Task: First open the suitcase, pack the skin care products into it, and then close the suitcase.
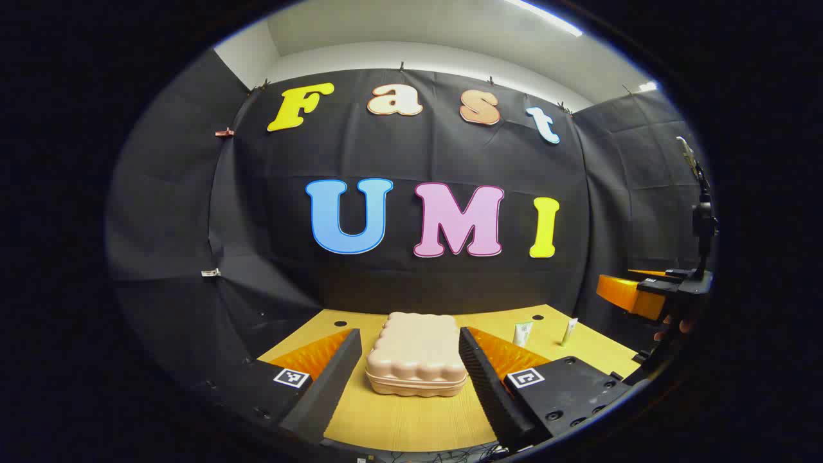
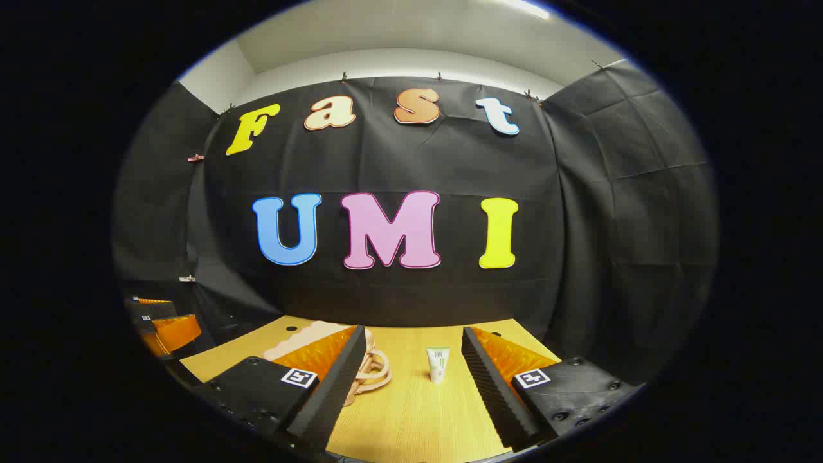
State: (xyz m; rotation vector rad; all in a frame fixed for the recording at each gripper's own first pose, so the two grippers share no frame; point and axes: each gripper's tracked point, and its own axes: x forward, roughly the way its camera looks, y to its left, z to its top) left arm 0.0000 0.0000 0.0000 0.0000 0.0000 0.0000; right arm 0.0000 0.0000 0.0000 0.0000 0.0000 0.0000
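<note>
A closed beige suitcase [image 1: 416,357] with a wavy edge lies flat on the wooden table [image 1: 398,424]. In the left gripper view it sits straight ahead of my left gripper [image 1: 409,333], which is open with a finger either side of it, not touching. Two small white tubes [image 1: 523,333] [image 1: 569,331] stand upright to the suitcase's right. In the right gripper view my right gripper [image 2: 413,332] is open, and one white tube [image 2: 438,363] stands ahead between its fingers. The suitcase [image 2: 302,337] lies to the left, partly hidden behind the left finger, its handle [image 2: 378,373] showing.
The other gripper [image 1: 643,296], orange and black, hangs at the right edge of the left gripper view with part of a hand below it. In the right gripper view an orange gripper [image 2: 164,325] sits at far left. Black cloth walls close off the table's back and sides.
</note>
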